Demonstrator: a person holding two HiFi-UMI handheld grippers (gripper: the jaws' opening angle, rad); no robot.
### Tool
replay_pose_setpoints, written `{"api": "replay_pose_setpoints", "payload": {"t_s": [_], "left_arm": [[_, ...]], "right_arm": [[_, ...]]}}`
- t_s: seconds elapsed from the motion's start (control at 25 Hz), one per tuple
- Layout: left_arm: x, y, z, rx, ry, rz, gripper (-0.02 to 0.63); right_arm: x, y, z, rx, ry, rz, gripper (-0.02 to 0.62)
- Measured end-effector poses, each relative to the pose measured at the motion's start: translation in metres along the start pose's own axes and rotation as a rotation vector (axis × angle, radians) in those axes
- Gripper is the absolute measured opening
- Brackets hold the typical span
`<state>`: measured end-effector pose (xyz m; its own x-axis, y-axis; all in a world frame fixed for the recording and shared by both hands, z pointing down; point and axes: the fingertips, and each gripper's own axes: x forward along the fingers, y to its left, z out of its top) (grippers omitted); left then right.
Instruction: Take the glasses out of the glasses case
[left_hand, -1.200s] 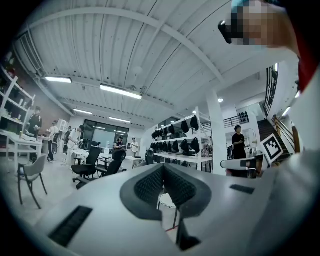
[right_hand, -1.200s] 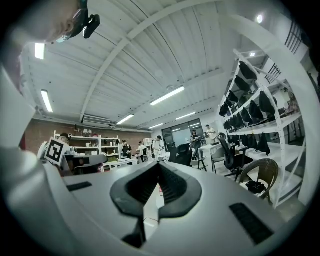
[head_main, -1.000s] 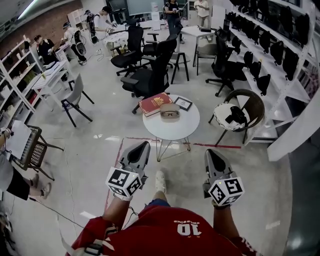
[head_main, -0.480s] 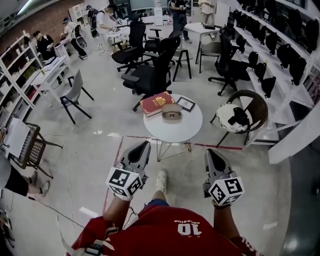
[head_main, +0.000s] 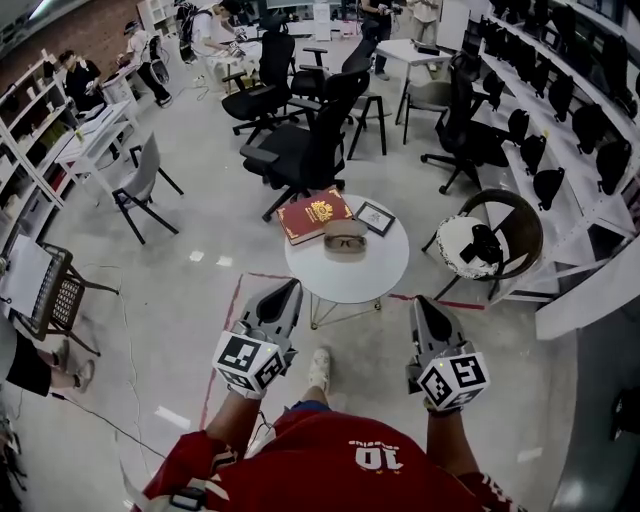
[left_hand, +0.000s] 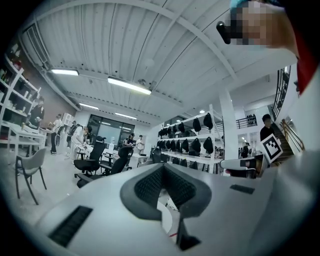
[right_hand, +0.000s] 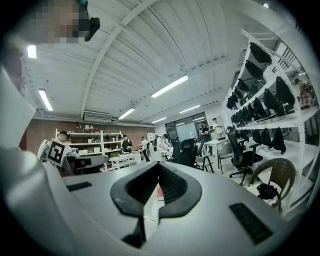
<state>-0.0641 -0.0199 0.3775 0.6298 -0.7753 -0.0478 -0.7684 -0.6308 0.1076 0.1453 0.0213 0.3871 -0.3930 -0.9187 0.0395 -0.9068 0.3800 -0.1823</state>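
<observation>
**Both grippers closed and empty, case sits on the table ahead**

Big open workroom with a grey floor (head_main: 180, 300). A cluster of black office chairs (head_main: 300, 150) stands beyond a round white table (head_main: 350, 280). A wicker chair (head_main: 505, 225) stands right of the table, holding a white cushion (head_main: 455, 240) with something dark on top.

A person in a red shirt (head_main: 330, 465) stands short of the table with a gripper in each hand. Both are held low, side by side, well apart from the table.

- **Left gripper (head_main: 289, 290):** its own view shows the jaws meeting tip to tip, with nothing between them.
- **Right gripper (head_main: 420, 304):** same, tips together and nothing gripped.

On the table:
- A red book (head_main: 315, 214) lies at the far-left edge.
- A small framed picture (head_main: 376, 217) lies to the right of the book.
- The glasses case (head_main: 346, 228) lies just in front of both, in the far half of the tabletop.

The case looks open with the glasses (head_main: 346, 242) lying in it, but it's too small in the head view to be sure. Neither gripper is near it.
</observation>
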Motion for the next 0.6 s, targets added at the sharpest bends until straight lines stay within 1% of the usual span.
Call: {"api": "replay_pose_setpoints", "payload": {"t_s": [0.16,0.36,0.6], "left_arm": [[0.033,0.023,0.004,0.004,0.011,0.0,0.008],[0.071,0.051,0.007,0.007,0.029,-0.009,0.008],[0.107,0.085,0.022,0.005,0.029,-0.027,0.008]], "right_arm": [[0.036,-0.015,0.011,0.004,0.001,0.003,0.015],[0.076,-0.035,0.02,0.01,0.001,-0.014,0.015],[0.121,-0.045,0.035,0.017,-0.002,-0.029,0.015]]}}
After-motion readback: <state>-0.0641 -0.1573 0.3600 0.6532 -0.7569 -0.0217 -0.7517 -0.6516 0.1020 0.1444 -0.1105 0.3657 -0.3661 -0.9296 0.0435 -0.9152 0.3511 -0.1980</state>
